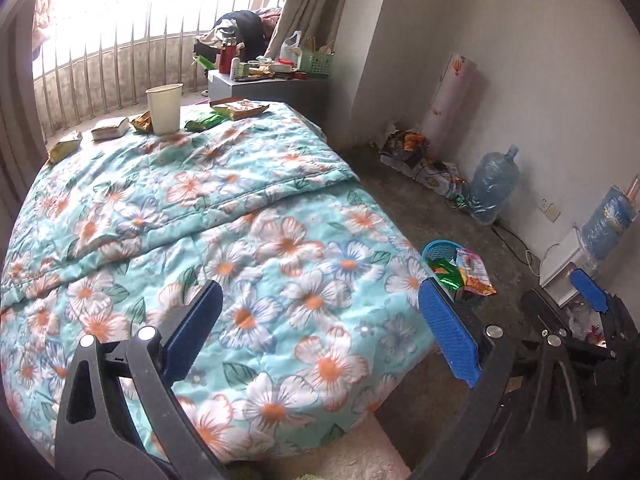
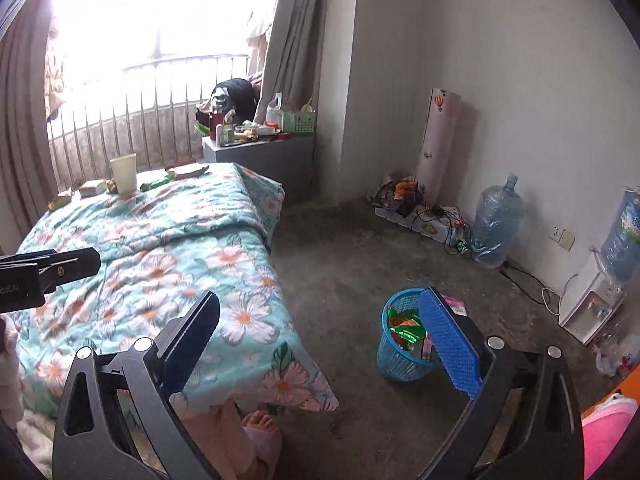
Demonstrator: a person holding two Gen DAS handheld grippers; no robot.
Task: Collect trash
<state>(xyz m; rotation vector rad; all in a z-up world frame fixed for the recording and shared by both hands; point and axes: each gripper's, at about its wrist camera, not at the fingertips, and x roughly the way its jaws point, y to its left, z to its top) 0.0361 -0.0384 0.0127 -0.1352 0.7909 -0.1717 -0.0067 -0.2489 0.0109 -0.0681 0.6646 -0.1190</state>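
At the far end of the bed's floral quilt [image 1: 240, 220] stands a white paper cup [image 1: 165, 109] [image 2: 124, 174]. Around it lie a green wrapper [image 1: 206, 121], an orange snack packet [image 1: 240, 110], a small box [image 1: 110, 128] and a yellow wrapper [image 1: 64, 148]. A blue mesh wastebasket [image 2: 400, 360] [image 1: 440, 247] holding wrappers stands on the floor beside the bed. My left gripper [image 1: 320, 292] hangs open over the near end of the quilt, holding nothing. My right gripper [image 2: 320, 300] is open and holds nothing, over the bed's corner, with the basket just behind its blue right finger [image 2: 448, 348].
A cluttered bedside table [image 2: 256, 148] stands past the bed by the curtain. Along the wall are a rolled mat [image 2: 438, 140], boxes with cables [image 2: 420, 216], a water jug [image 2: 496, 220] and a dispenser [image 2: 592, 312]. A person's bare foot [image 2: 260, 424] shows below the quilt.
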